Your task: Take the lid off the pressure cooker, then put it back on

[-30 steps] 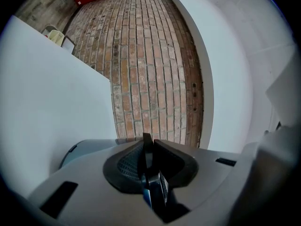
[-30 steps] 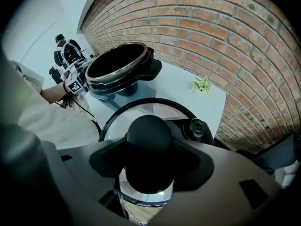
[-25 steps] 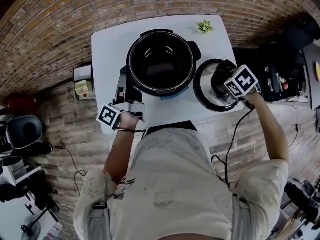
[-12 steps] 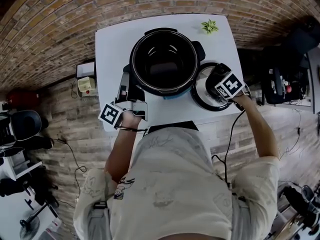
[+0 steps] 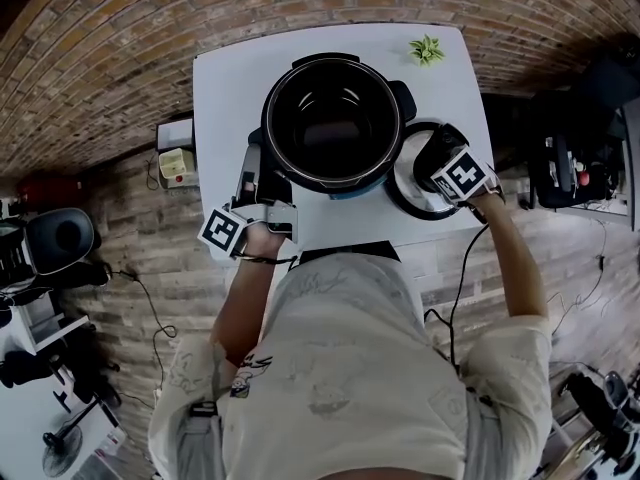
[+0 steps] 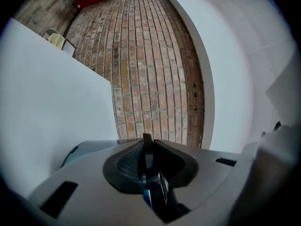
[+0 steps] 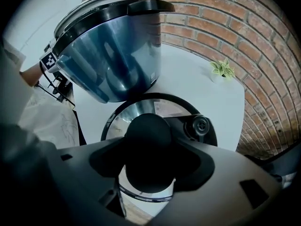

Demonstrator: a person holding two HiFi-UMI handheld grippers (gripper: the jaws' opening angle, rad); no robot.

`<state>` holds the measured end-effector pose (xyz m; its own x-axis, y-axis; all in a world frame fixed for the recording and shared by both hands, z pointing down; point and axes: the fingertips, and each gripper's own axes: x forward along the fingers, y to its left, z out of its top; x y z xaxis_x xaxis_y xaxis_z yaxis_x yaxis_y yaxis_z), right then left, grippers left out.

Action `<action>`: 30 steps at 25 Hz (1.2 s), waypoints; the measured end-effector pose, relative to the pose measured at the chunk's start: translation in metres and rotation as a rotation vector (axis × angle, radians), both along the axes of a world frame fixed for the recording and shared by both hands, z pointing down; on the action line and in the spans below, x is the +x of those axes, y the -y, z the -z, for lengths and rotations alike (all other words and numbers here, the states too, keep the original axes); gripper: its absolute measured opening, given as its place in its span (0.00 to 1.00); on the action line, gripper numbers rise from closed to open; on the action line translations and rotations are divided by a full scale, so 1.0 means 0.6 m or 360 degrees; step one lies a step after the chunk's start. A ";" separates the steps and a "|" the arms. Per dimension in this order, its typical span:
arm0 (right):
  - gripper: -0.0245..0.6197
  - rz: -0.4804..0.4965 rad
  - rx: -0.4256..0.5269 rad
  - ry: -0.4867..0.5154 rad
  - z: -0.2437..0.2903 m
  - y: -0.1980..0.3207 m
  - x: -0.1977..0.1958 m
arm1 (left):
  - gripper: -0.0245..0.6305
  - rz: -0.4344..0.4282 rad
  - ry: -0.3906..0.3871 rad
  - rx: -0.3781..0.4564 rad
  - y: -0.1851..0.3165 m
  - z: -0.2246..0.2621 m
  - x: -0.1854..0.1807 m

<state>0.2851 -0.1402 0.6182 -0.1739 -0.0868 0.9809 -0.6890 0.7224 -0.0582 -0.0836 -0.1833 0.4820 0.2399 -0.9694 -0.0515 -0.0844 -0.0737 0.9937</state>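
The open pressure cooker (image 5: 335, 123) stands in the middle of the white table (image 5: 230, 98), its dark pot bare. My left gripper (image 5: 262, 183) is level at the cooker's near-left side, shut on its thin black side handle (image 6: 146, 154). The steel lid (image 5: 408, 183) lies low at the table's right, beside the cooker. My right gripper (image 5: 440, 163) points down over it, shut on the lid's black knob (image 7: 148, 149). In the right gripper view the lid's near rim (image 7: 141, 194) reaches past the table edge. Whether the lid rests on the table I cannot tell.
A small green plant (image 5: 427, 49) sits at the table's far right corner. The blue cooker body (image 7: 113, 55) stands close to the lid's left. A small box (image 5: 172, 163) lies on the brick floor left of the table. Dark equipment (image 5: 570, 158) stands to the right.
My right gripper has sunk toward the table with the lid in it. The left gripper and the cooker have stayed where they were.
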 end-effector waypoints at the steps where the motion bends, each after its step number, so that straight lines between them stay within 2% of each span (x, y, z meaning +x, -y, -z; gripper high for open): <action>1: 0.50 -0.0002 0.0002 0.0001 0.000 0.000 -0.001 | 0.16 0.0003 0.0001 -0.0002 -0.001 -0.001 -0.001; 12: 0.50 0.0011 0.0008 0.0021 -0.003 0.000 -0.001 | 0.17 0.0023 0.0037 -0.0006 -0.001 -0.003 -0.004; 16: 0.51 0.0007 0.0041 0.0012 -0.002 0.005 0.003 | 0.24 0.0054 0.0026 -0.0054 -0.003 -0.012 -0.007; 18: 0.67 -0.0009 0.0075 0.0012 0.001 0.009 0.010 | 0.32 0.0066 -0.0002 -0.0072 -0.008 -0.016 -0.011; 19: 0.69 -0.0017 0.0073 0.0038 0.004 0.008 0.011 | 0.34 0.0069 -0.0018 -0.0068 -0.010 -0.015 -0.013; 23: 0.70 -0.0021 0.0082 0.0165 0.030 0.001 -0.003 | 0.42 0.0086 0.0007 -0.0031 -0.018 -0.002 -0.029; 30: 0.70 -0.0014 0.0165 0.0142 0.051 0.006 -0.009 | 0.43 0.0129 0.0007 -0.0027 -0.029 -0.001 -0.050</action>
